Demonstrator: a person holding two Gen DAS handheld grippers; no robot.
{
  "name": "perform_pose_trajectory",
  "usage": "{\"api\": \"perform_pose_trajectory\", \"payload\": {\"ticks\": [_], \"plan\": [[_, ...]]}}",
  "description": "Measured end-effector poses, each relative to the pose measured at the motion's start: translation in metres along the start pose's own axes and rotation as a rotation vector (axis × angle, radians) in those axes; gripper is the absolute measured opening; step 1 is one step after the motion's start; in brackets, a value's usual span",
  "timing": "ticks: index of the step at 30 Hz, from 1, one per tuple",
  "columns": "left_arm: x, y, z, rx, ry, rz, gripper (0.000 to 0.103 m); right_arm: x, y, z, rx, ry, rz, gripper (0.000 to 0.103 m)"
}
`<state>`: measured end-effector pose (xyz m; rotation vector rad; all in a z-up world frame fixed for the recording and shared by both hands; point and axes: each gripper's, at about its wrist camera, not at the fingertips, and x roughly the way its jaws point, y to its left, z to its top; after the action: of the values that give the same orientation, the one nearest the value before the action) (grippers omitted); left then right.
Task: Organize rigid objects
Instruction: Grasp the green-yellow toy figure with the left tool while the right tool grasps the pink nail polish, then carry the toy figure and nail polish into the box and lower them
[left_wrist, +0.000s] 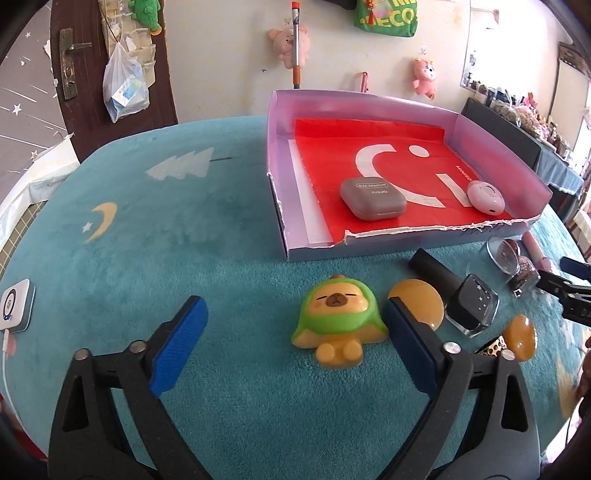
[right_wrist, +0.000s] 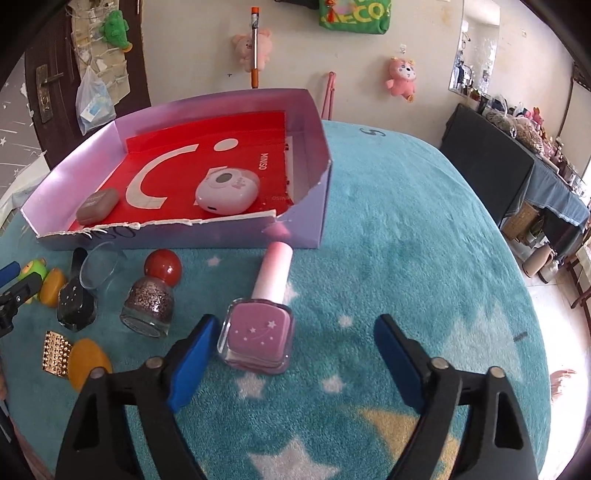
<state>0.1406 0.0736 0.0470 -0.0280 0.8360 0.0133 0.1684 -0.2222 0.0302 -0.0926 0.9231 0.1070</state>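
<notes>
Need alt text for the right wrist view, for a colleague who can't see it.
An open right gripper hovers over a teal blanket, with a pink nail polish bottle lying near its left finger. Beyond, a shallow box holds a grey case and a pink case.

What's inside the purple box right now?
Inside the purple box: a grey eyeshadow case and a pink oval case, both on a red paper liner. Anything under the liner is hidden.
</notes>
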Motion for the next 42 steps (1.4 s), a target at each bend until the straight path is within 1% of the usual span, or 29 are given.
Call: {"api": "perform_pose_trajectory", "payload": {"ticks": [1, 3, 4, 5, 6, 7, 8, 15, 18, 20, 28, 32, 34, 37, 42], "plan": [[0.001, -0.001, -0.001, 0.006, 0.007, -0.006, 0.086, 0.0, 0.0, 0.0, 0.0, 0.0, 0.009, 0.077], [0.003, -0.005, -0.002, 0.024, 0.021, -0.018, 0.071, -0.002, 0.002, -0.001, -0.011, -0.01, 0.032, 0.069], [0.005, -0.007, -0.003, 0.032, 0.026, -0.028, 0.066, -0.002, 0.004, -0.001, -0.02, -0.012, 0.042, 0.063], [0.007, -0.009, -0.004, 0.037, 0.034, -0.042, 0.056, -0.004, 0.007, -0.002, -0.034, -0.019, 0.057, 0.055], [0.007, -0.011, -0.004, 0.042, 0.032, -0.043, 0.051, -0.006, 0.009, -0.003, -0.048, -0.026, 0.083, 0.048], [0.007, -0.013, -0.004, 0.048, 0.024, -0.041, 0.047, -0.007, 0.01, -0.004, -0.051, -0.031, 0.085, 0.041], [0.006, -0.014, -0.004, 0.053, 0.021, -0.046, 0.044, -0.008, 0.01, -0.005, -0.05, -0.035, 0.091, 0.041], [-0.011, -0.012, -0.001, 0.034, -0.021, -0.081, 0.043, -0.03, 0.007, -0.008, -0.045, -0.096, 0.117, 0.041], [-0.018, -0.016, -0.001, 0.053, -0.039, -0.086, 0.043, -0.033, 0.008, -0.009, -0.048, -0.101, 0.122, 0.041], [-0.018, -0.016, -0.002, 0.057, -0.038, -0.088, 0.043, -0.033, 0.008, -0.01, -0.047, -0.097, 0.128, 0.041], [-0.024, -0.015, -0.007, 0.053, -0.048, -0.094, 0.043, -0.038, 0.01, -0.015, -0.047, -0.102, 0.139, 0.041], [-0.034, -0.016, -0.005, 0.054, -0.071, -0.103, 0.043, -0.045, 0.011, -0.013, -0.051, -0.118, 0.155, 0.041], [-0.04, -0.02, 0.0, 0.062, -0.086, -0.118, 0.043, -0.05, 0.011, -0.008, -0.051, -0.125, 0.18, 0.041], [-0.048, -0.03, 0.013, 0.086, -0.109, -0.152, 0.043, -0.056, 0.011, 0.008, -0.054, -0.137, 0.222, 0.041], [-0.046, -0.058, 0.045, 0.167, -0.145, -0.204, 0.043, -0.055, 0.015, 0.044, -0.082, -0.147, 0.277, 0.041]]}}
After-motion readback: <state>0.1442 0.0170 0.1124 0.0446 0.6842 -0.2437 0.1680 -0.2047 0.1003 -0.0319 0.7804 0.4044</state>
